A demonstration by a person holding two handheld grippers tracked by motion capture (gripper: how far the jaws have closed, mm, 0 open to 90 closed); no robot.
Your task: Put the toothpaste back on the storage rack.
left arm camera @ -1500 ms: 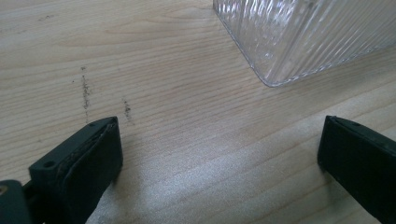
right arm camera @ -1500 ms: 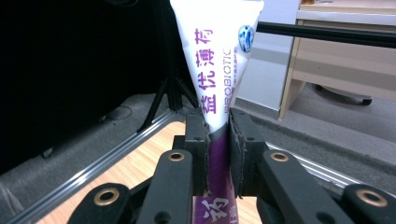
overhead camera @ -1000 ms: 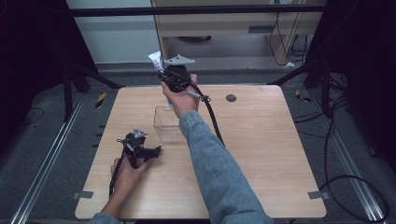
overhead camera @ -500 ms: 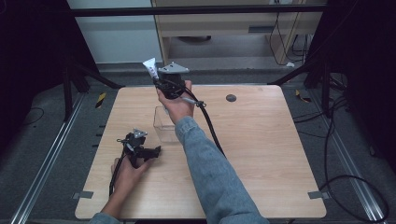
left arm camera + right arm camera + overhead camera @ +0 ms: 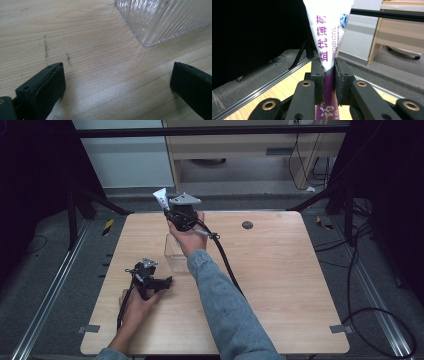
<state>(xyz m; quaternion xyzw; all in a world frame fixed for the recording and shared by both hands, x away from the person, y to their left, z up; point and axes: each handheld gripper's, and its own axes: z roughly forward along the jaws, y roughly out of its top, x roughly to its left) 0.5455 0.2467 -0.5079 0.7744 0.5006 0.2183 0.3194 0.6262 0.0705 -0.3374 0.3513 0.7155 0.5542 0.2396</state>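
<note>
My right gripper (image 5: 168, 210) is raised above the far edge of the wooden table (image 5: 280, 285). It is shut on a white and purple tube (image 5: 161, 199). In the right gripper view the tube (image 5: 328, 30) stands upright between the pads (image 5: 318, 75), and its crimped white end fans out on top. My left gripper (image 5: 162, 282) rests on the table at the near left, open with nothing in it. Its jaws stand wide over bare wood (image 5: 117, 80). A clear ribbed plastic container (image 5: 175, 251) stands between the two hands, and its corner (image 5: 162, 20) lies just beyond the left jaws.
A small dark round disc (image 5: 247, 225) lies on the table's far side. The right gripper's black cable (image 5: 227, 265) trails across the middle of the table. Metal rails (image 5: 55, 290) run along both sides, and a wooden cabinet (image 5: 240, 145) stands behind.
The right hand has sunk and shifted slightly left with the tube still gripped. The left gripper has stayed where it was.
</note>
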